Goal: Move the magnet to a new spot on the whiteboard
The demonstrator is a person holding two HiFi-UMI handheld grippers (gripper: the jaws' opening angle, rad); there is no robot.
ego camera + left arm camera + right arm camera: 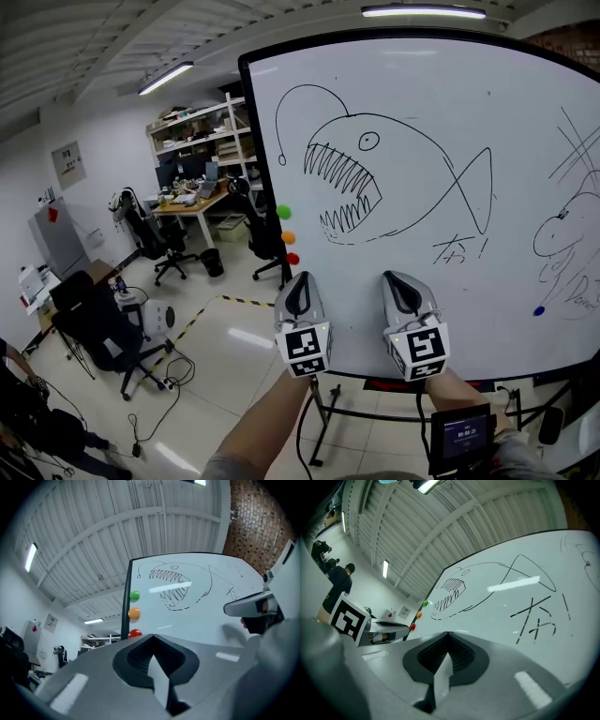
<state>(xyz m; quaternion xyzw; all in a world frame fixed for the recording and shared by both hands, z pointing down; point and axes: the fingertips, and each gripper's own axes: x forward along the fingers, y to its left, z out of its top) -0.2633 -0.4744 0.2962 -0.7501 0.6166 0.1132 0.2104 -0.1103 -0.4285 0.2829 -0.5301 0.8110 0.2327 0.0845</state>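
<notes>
Now, your left gripper (pixel 152 635): jaws together, nothing held.
Your right gripper (pixel 447 633): likewise closed, empty.
Whiteboard (pixel 412 84): red magnet (pixel 292 258), orange magnet (pixel 288 237), green magnet (pixel 283 212) in column at left edge; blue magnet (pixel 538 310) lower right.
Floor bin (pixel 212 262): contents hidden.
Far shelves (pixel 197 141): boxes.

Background, head view: wooden desk (pixel 192 206) below open shelving (pixel 202 131); black office chair (pixel 98 328) in the foreground, second chair (pixel 155 239) at the desk; yellow-and-black floor tape (pixel 246 301); loose cables (pixel 155 398) on the pale floor; ceiling strip light (pixel 167 77). Left gripper view, upper right — brick wall (pixel 253 527).
</notes>
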